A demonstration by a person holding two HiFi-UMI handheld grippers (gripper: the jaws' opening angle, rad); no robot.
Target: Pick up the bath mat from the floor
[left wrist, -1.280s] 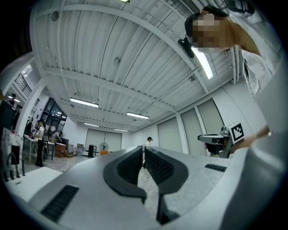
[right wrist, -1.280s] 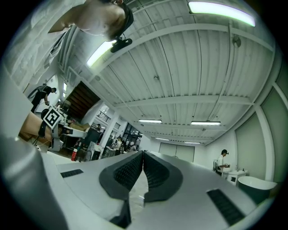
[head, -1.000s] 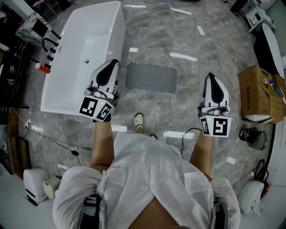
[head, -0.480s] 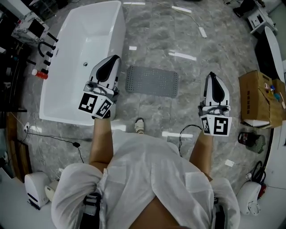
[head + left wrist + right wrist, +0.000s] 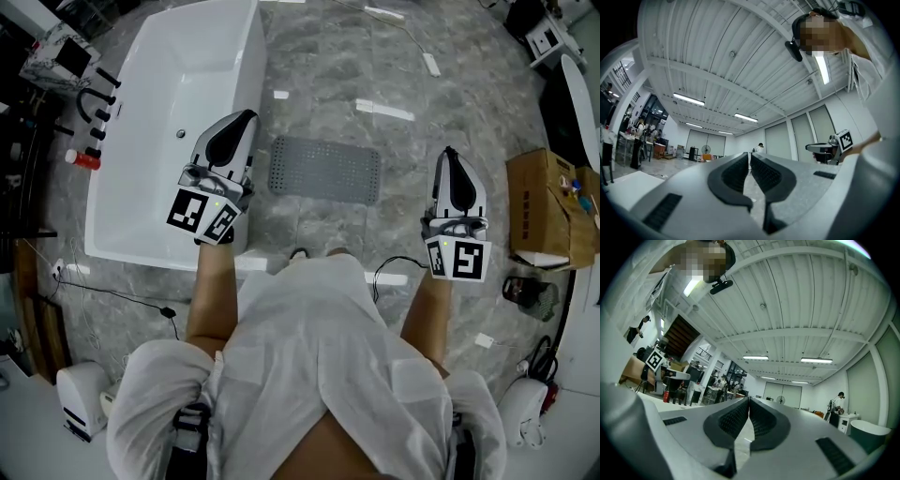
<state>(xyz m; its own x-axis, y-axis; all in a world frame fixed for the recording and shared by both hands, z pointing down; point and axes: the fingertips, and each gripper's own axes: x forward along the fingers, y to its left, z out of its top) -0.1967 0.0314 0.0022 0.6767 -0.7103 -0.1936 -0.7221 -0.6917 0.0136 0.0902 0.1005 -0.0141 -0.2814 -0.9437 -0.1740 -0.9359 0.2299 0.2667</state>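
Bath mat (image 5: 324, 171) untouched: grey and dotted with holes, it lies flat on the marbled floor (image 5: 319, 66) at my twelve o'clock, just beside the white bathtub (image 5: 178, 103) that fills my ten o'clock. A cardboard box (image 5: 548, 202) sits well apart at three o'clock.

As I judge it, none of the pickup is done. No edge of the mat is raised, nothing presses on it, and both my arms are held out at waist height above the floor. Everything is left: getting down to the mat, spreading a gripper, pinching an edge and lifting the mat clear.

My left gripper (image 5: 247, 117) hangs at eleven o'clock, seen over the bathtub's near rim and off the mat's left end. Its own view shows the two ribbed pads pressed together with nothing between them, and beyond them only the ceiling and a far hall, not the mat.

My right gripper (image 5: 448, 153) is at one o'clock, off the mat's right end and well apart from it. Its pads too are pressed together and empty, aimed about level into the room.

Neither gripper touches the mat, the bathtub or the floor.
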